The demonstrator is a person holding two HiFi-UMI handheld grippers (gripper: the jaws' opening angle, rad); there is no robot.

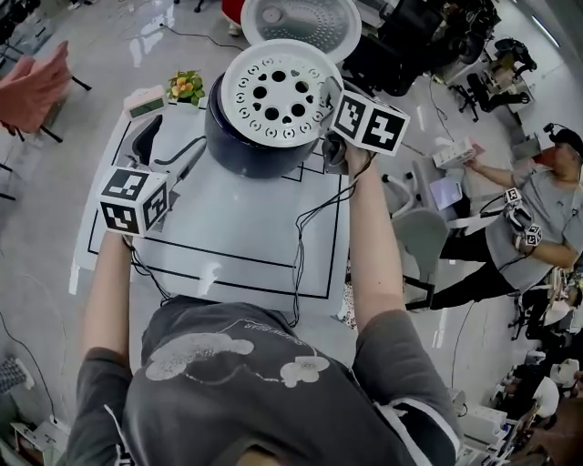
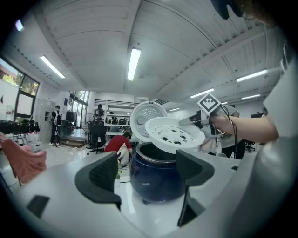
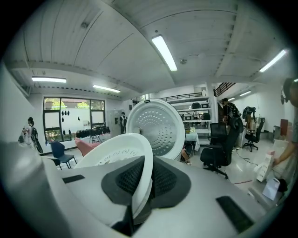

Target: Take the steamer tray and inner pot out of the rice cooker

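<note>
Right gripper (image 1: pixel 326 111) is clamping down on the rim of the white steamer tray (image 1: pixel 273 94), and in the right gripper view the tray's edge (image 3: pixel 122 155) is sitting pinched between the two dark pads. The tray is hanging tilted just above the mouth of the dark blue rice cooker (image 1: pixel 244 150), with its round holes facing up (the only "labels" I'm making out are the black-and-white square markers on the gripper cubes). The lid (image 1: pixel 301 23) is standing open behind. In the left gripper view a metallic rim, looking like the inner pot (image 2: pixel 148 155), is sitting inside the cooker. Left gripper (image 1: pixel 164 150) is hovering beside the cooker over the white table (image 1: pixel 237 246), with its jaws spread wide and gripping nothing.
</note>
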